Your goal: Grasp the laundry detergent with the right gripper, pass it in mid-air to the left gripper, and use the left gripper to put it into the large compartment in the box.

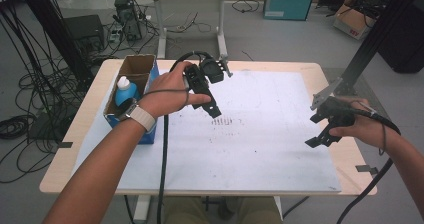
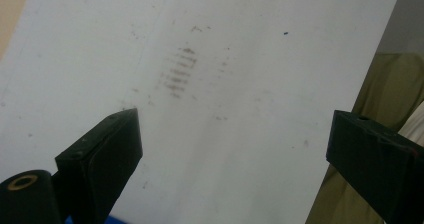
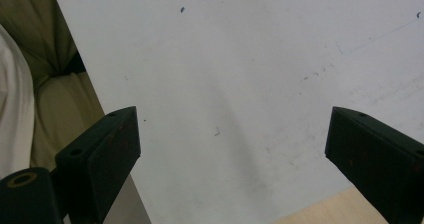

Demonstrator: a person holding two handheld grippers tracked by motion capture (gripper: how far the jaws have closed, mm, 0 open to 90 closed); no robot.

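Both tools gaping above white sheet; bottle left.

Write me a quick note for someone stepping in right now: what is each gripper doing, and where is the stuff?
Left gripper: open, empty, held above the white mat beside the cardboard box.
Right gripper: open, empty, over the mat's right edge.
Blue bottle with white cap: upright inside the box at the table's left.
Done: nothing grasped so far.
Left: probably taking the bottle out of the box, the left gripper being nearer.

Black tongs, smudged white sheet
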